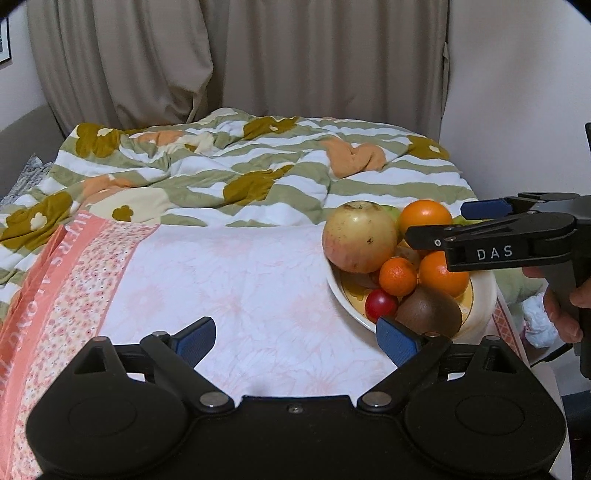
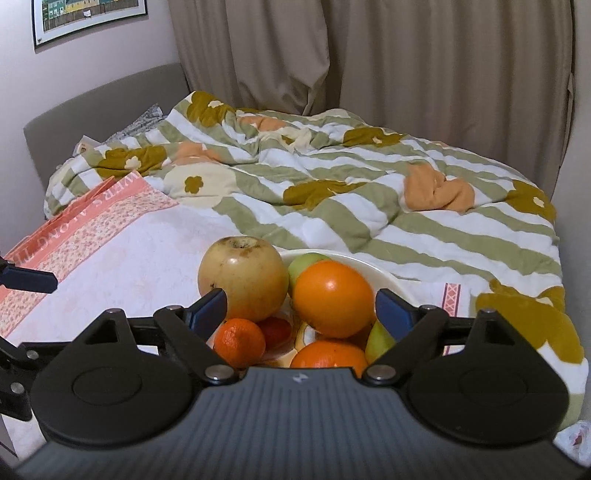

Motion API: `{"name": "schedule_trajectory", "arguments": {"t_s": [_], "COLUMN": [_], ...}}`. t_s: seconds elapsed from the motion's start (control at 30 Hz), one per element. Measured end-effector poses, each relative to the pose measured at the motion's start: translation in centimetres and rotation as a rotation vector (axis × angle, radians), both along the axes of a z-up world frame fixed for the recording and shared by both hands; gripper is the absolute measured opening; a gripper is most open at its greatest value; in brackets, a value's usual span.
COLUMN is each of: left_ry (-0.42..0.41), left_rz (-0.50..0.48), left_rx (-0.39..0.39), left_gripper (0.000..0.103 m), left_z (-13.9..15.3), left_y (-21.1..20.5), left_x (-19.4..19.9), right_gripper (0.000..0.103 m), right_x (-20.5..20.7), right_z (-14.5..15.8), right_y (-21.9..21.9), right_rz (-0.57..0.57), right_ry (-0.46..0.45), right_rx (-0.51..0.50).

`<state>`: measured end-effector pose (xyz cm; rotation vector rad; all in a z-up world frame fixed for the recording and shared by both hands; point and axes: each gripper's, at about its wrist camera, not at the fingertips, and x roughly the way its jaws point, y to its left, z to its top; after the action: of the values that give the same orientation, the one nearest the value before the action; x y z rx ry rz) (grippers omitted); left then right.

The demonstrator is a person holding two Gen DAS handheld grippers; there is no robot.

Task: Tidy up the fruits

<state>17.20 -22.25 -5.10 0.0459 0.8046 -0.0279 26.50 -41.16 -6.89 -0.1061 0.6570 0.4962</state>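
Observation:
A white bowl [image 1: 480, 306] heaped with fruit stands at the right end of a pink-white cloth [image 1: 240, 280]. It holds a large yellow apple [image 1: 360, 236], two oranges [image 1: 424, 218], a mandarin [image 1: 398, 277], a small red fruit [image 1: 381, 304] and a kiwi [image 1: 430, 312]. My left gripper [image 1: 295, 339] is open over bare cloth, its right fingertip close to the bowl's near rim. My right gripper [image 2: 301, 310] hangs open above the bowl [image 2: 369, 266]; the top orange [image 2: 332, 299] lies on the pile between its fingers, with the apple [image 2: 242, 277] to the left. The pads are not pressing on it.
A rumpled green-striped flowered quilt [image 1: 258, 173] covers the bed beyond the cloth. Beige curtains [image 1: 295, 55] hang behind it. A person's hand [image 1: 561, 314] grips the right gripper's handle at the right edge. A grey headboard [image 2: 92, 107] and a framed picture [image 2: 88, 14] are at the left.

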Motion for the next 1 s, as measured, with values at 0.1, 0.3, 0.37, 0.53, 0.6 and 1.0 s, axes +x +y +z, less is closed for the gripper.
{"name": "schedule_trajectory", "arguments": {"t_s": [0.1, 0.3, 0.37, 0.53, 0.6, 1.0], "left_ry": [-0.018, -0.067, -0.089, -0.143, -0.169, -0.201], "left_rz": [0.002, -0.003, -0.011, -0.04, -0.05, -0.068], "left_rx": [-0.001, -0.035, -0.043, -0.066, -0.07, -0.052], "left_gripper": [0.096, 0.096, 0.096, 0.098, 0.099, 0.103], "left_z": [0.5, 2.0, 2.8, 5.4, 6.5, 9.3], "left_y": [0.4, 1.9, 2.5, 4.7, 5.7, 12.5], "left_x": [-0.6, -2.2, -3.0, -5.4, -6.4, -11.1], "right_gripper": [0.103, 0.103, 0.103, 0.103, 0.103, 0.103], "right_x": [-0.8, -3.3, -4.6, -8.8, -10.6, -20.0], "right_z": [0.6, 2.8, 4.0, 7.1, 8.2, 11.7], "right_y": [0.0, 0.5, 0.9, 2.4, 3.2, 8.7], "right_rz": [-0.012, -0.067, -0.096, -0.173, -0.215, -0.415], "right_ry": [-0.009, -0.033, -0.043, -0.056, -0.051, -0.007], "right_rx": [0.005, -0.002, -0.007, -0.026, -0.028, -0.02]}}
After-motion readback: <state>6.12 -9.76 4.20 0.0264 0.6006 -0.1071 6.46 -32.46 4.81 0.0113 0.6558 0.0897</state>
